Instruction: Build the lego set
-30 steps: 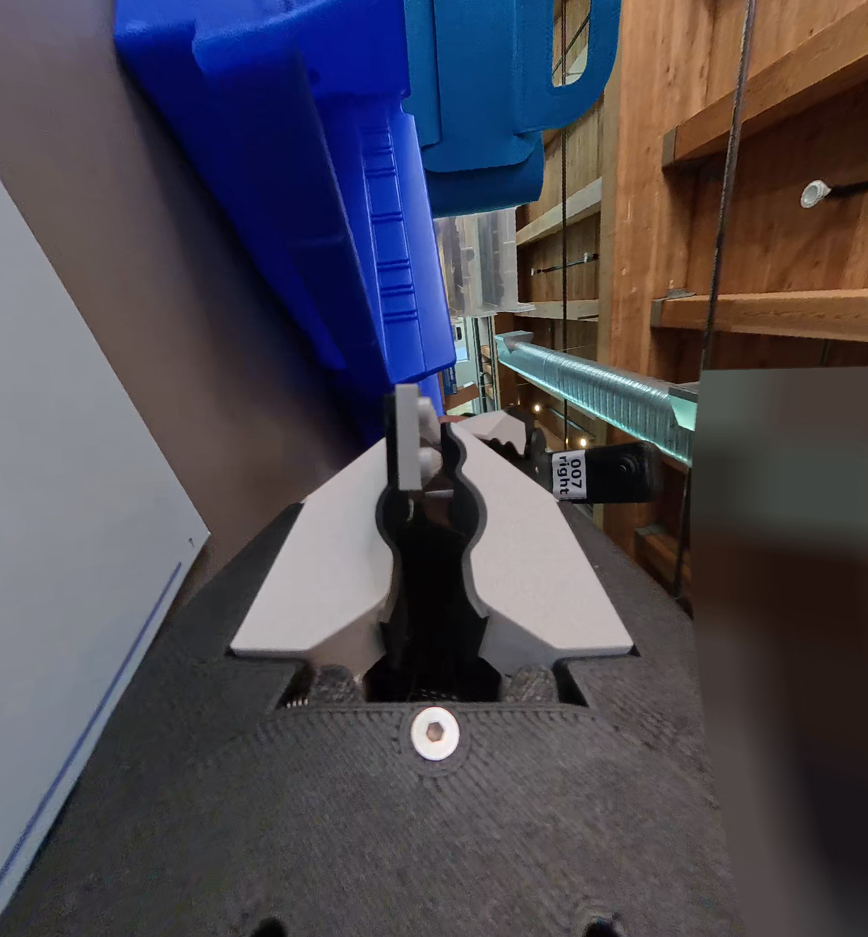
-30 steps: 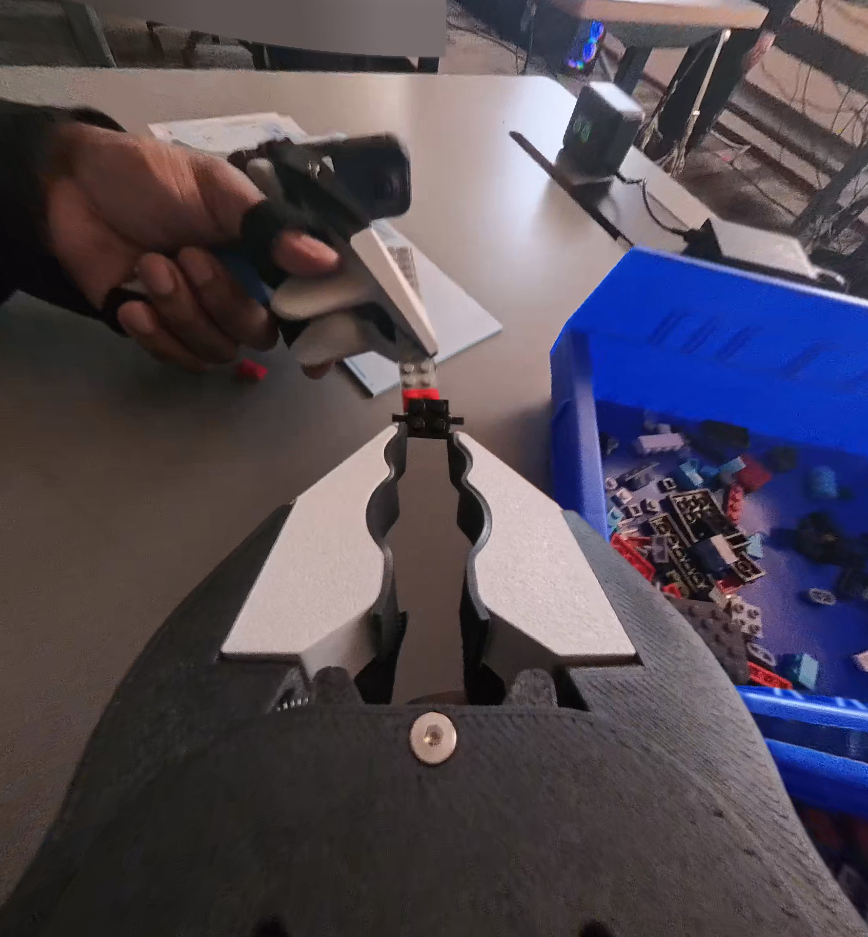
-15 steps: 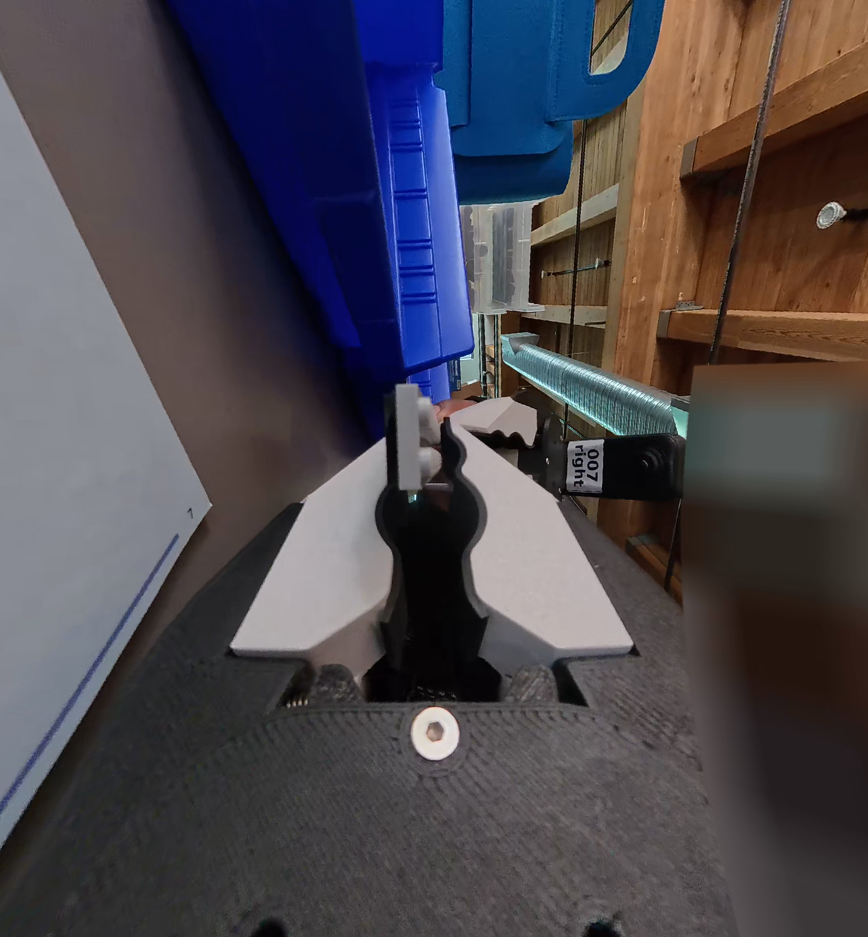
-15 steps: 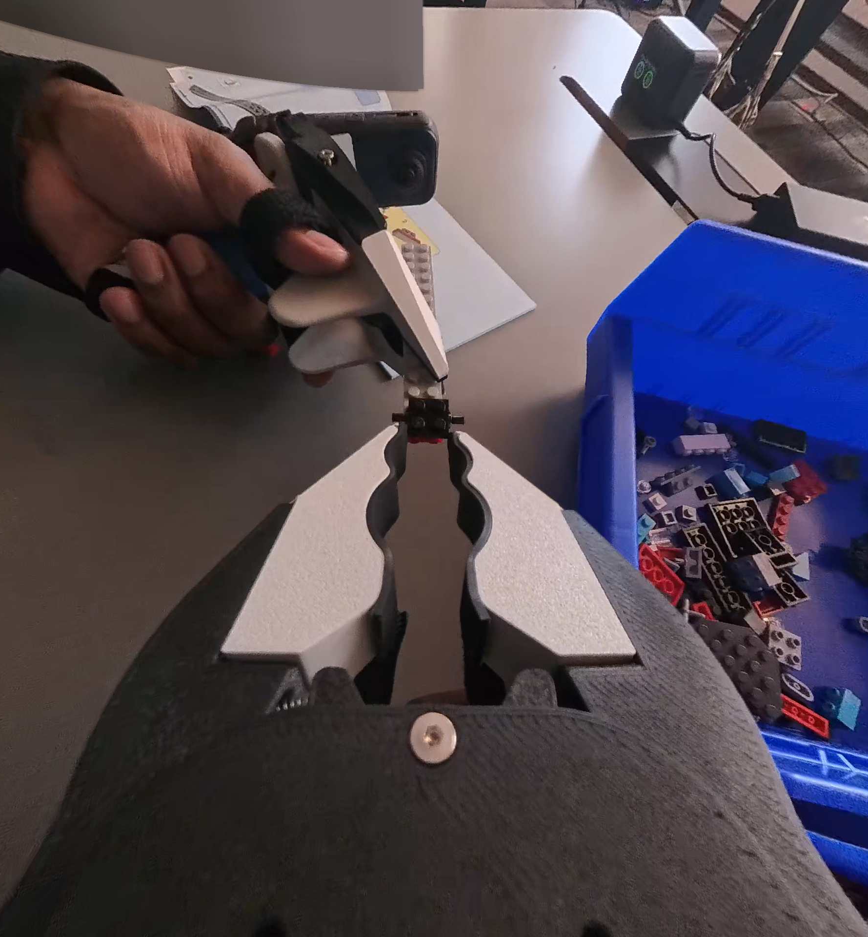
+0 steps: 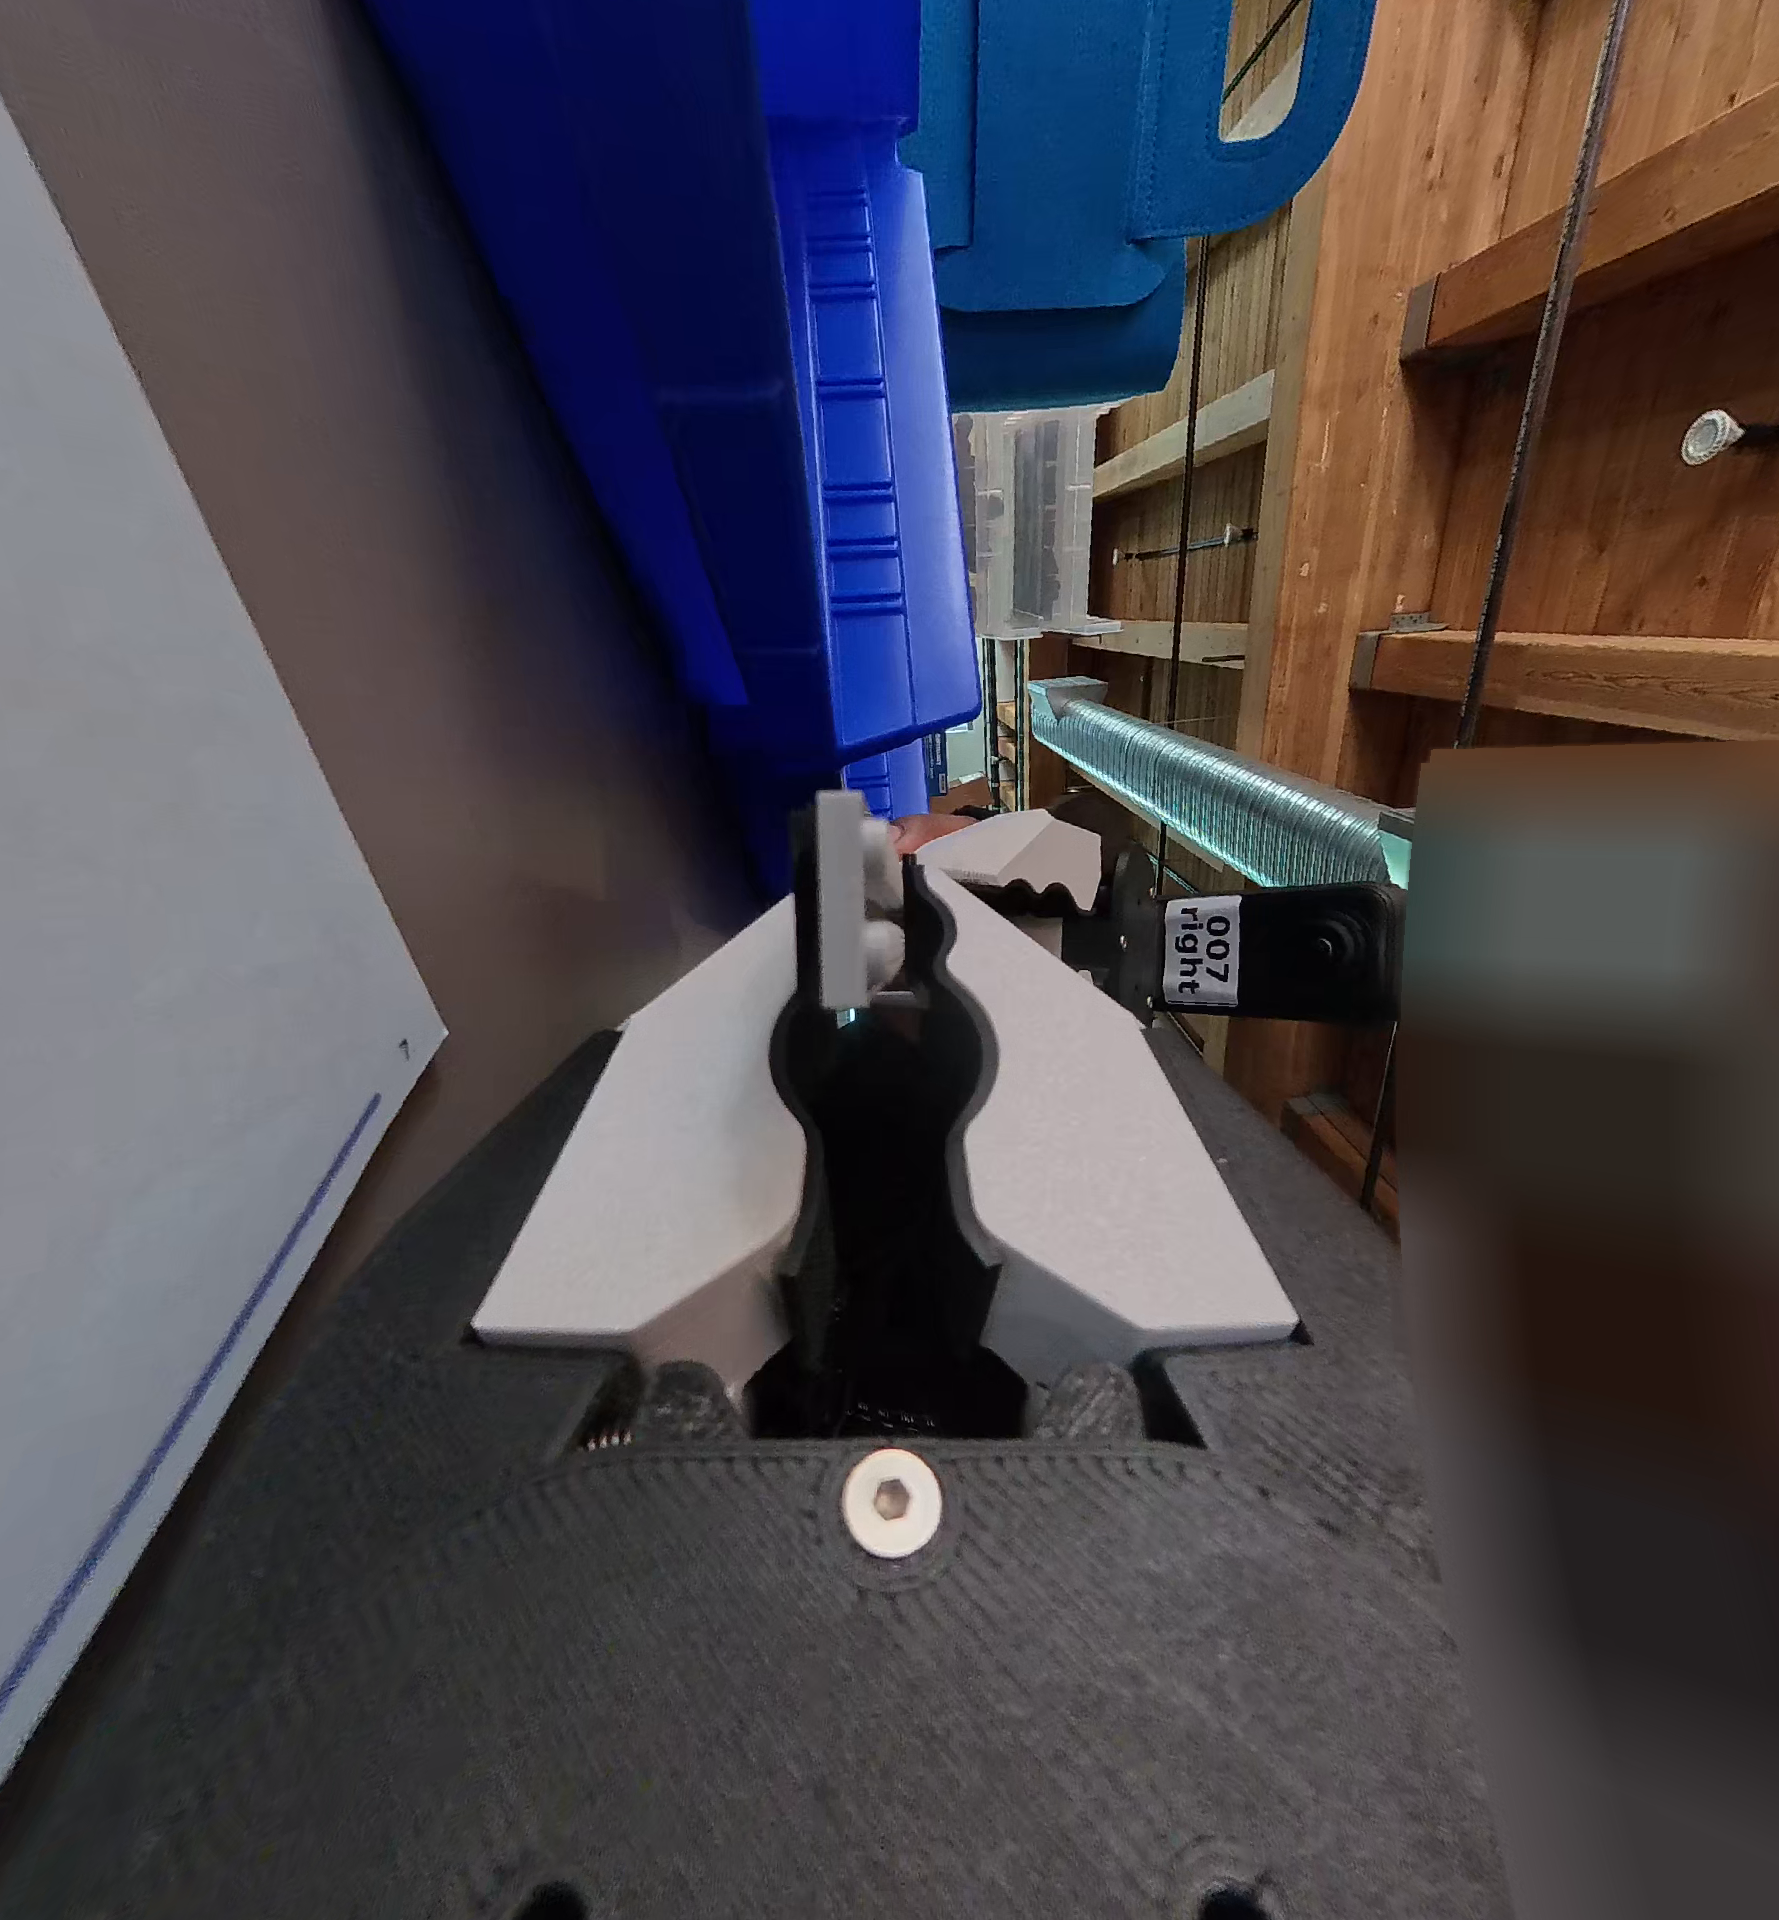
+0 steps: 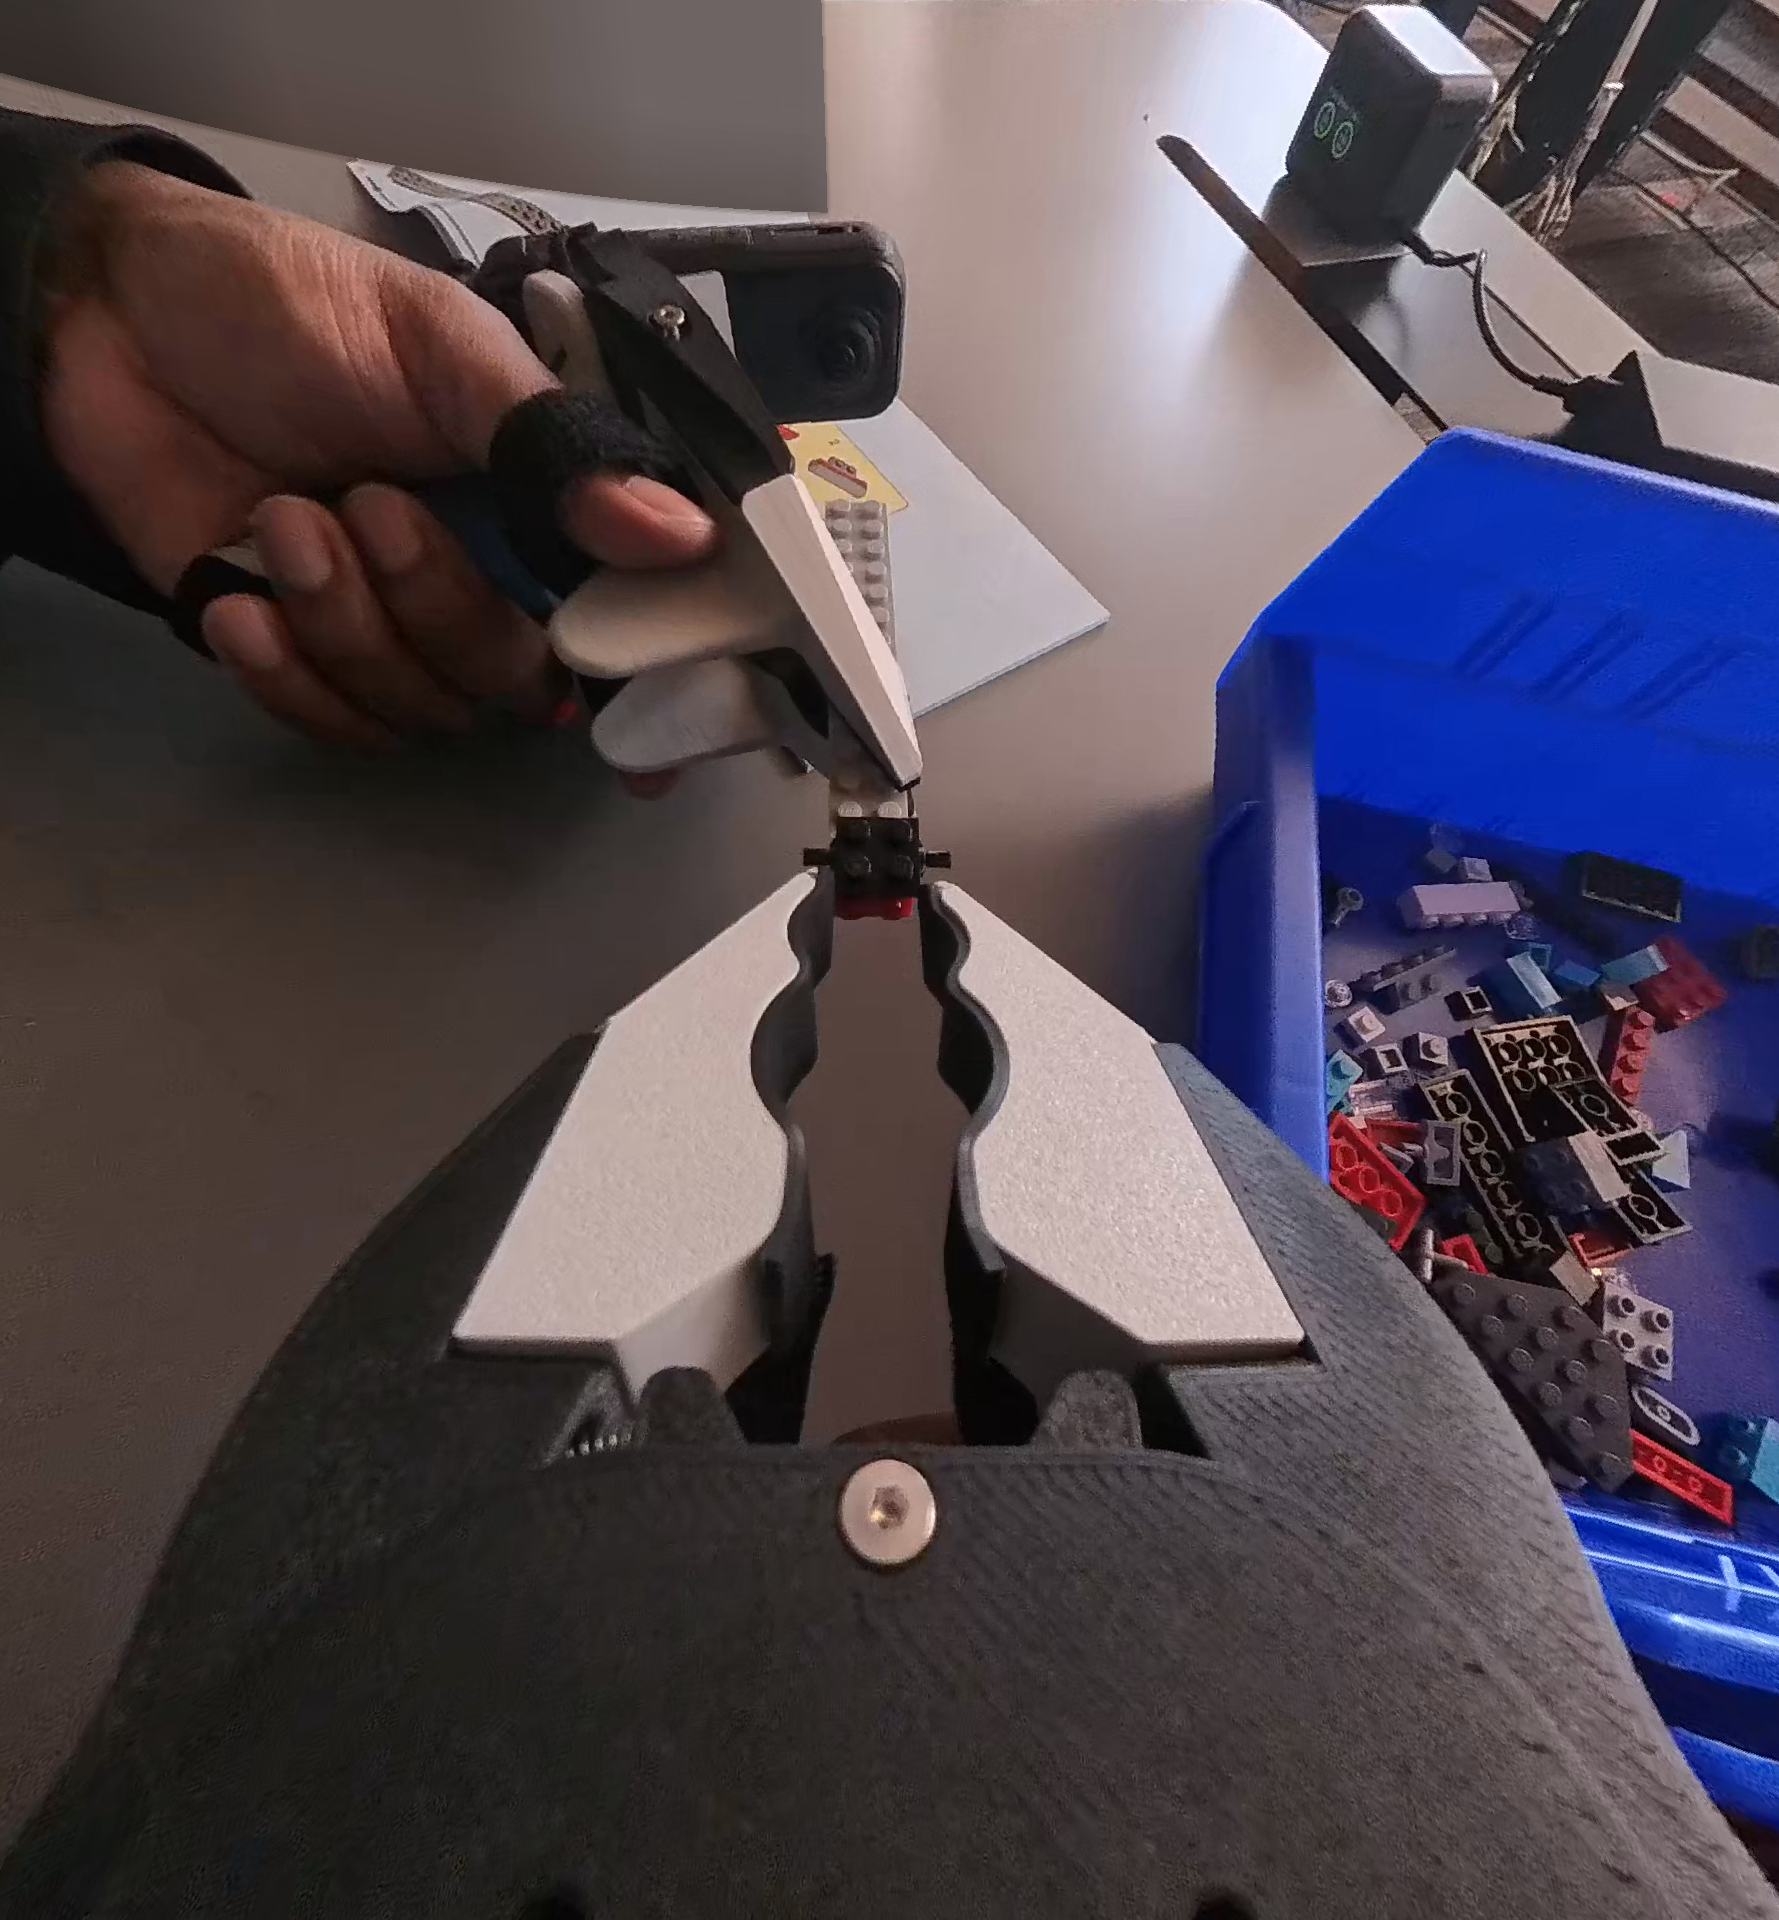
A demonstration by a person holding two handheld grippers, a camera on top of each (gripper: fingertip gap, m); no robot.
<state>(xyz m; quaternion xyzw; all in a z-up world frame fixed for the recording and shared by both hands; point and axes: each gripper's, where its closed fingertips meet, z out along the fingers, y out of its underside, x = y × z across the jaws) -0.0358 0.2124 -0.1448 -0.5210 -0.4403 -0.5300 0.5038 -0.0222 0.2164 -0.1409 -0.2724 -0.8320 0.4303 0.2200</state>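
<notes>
My left gripper (image 5: 869,914) is shut on a light grey lego plate (image 5: 838,899), held on edge with its studs facing right. In the right wrist view the left gripper (image 6: 869,774) points down and the grey plate (image 6: 864,800) meets the top of a black and red lego piece (image 6: 872,868). My right gripper (image 6: 872,894) is shut on that black and red piece, black part above, red below. The two grippers meet tip to tip above the grey table (image 6: 241,987). The right gripper's fingers (image 5: 1010,868) show just beyond the grey plate in the left wrist view.
A blue bin (image 6: 1550,727) with several loose lego pieces (image 6: 1508,1122) stands at the right. A pale instruction booklet (image 6: 968,592) lies on the table behind the left gripper. A black device (image 6: 1384,114) stands at the far edge. A hand (image 6: 272,436) holds the left gripper. My two grippers' fingertips are within a few centimetres of each other.
The left gripper has come closer and lower, bringing the grey plate down onto the black and red piece. The right gripper has held its piece steady while the view shifted slightly.
</notes>
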